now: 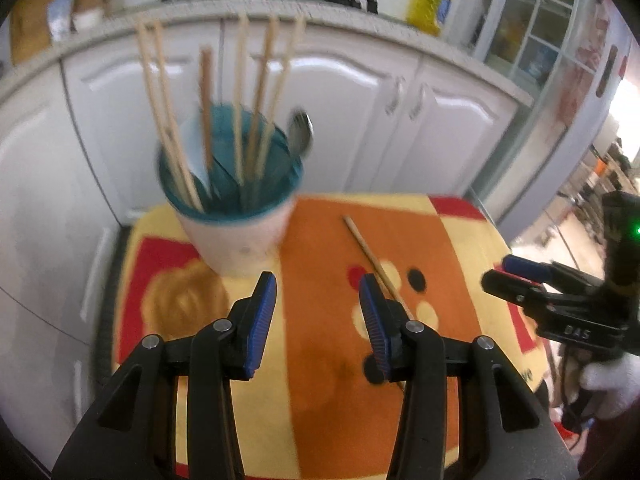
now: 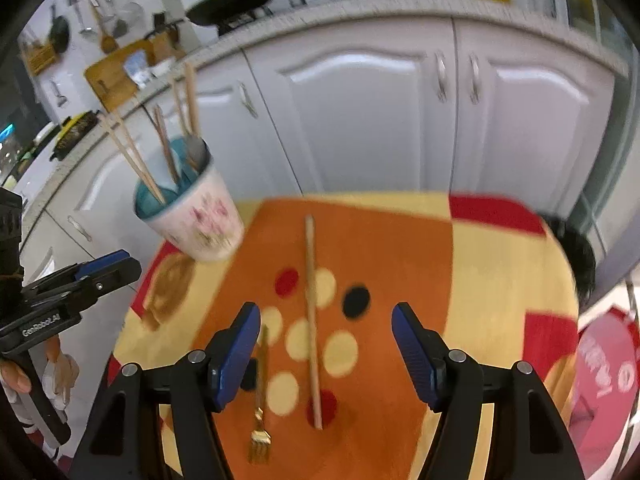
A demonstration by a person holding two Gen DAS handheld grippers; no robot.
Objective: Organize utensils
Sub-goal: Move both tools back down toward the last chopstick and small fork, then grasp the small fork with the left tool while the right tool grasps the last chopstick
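Right gripper (image 2: pixel 326 344) lines up over the loose chopstick (image 2: pixel 311 320).
Jaws wide and empty; the stick runs lengthwise between them, up the frame's centre, cup (image 2: pixel 196 220) upper left.

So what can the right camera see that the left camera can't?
Only the right view shows the gold fork lying on the table beside the loose chopstick, and the flowers on the cup. Only the left view shows the yellow bottle on the counter. Both show the cup of chopsticks, the loose chopstick, the colourful table, and both grippers, left and right, open and empty.
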